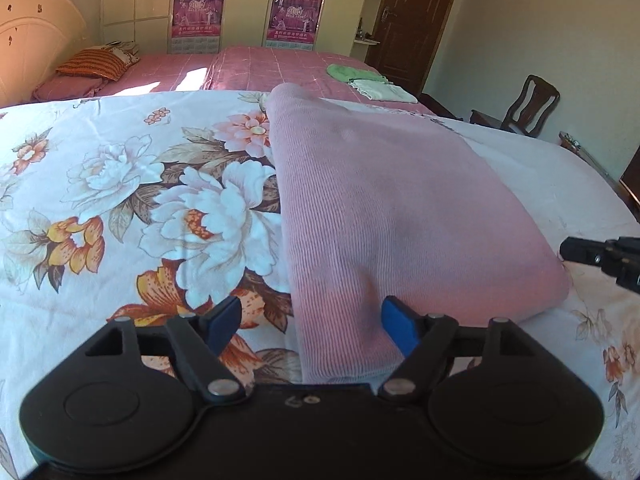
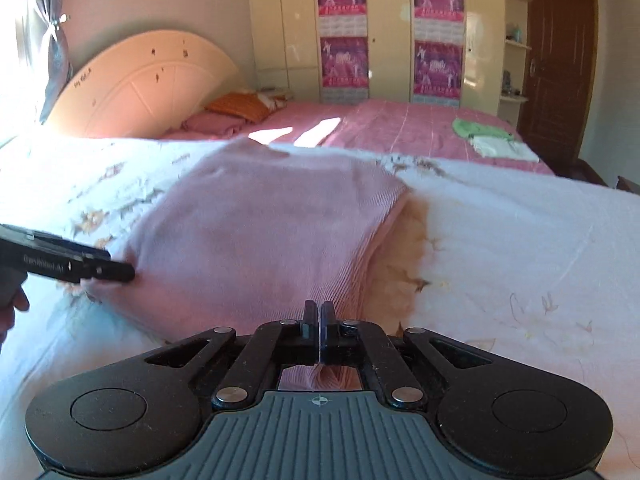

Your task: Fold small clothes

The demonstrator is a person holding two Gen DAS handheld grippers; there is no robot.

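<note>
Right wrist view: our right claw point(image 2: 319, 316) is pinched tight on the near edge of the pink knit garment point(image 2: 256, 232), keeping the fold in place on the floral bedsheet point(image 1: 120, 184), while our left claw point(image 1: 310, 324) hangs apart over its hem, gripping nothing.

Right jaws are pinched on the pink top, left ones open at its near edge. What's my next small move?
Probably close the left gripper on the near hem of the pink top. Its blue pads straddle that edge but stand apart, while the right gripper is shut on the cloth. With both edges held you can lift and fold it over on the floral sheet.
</note>
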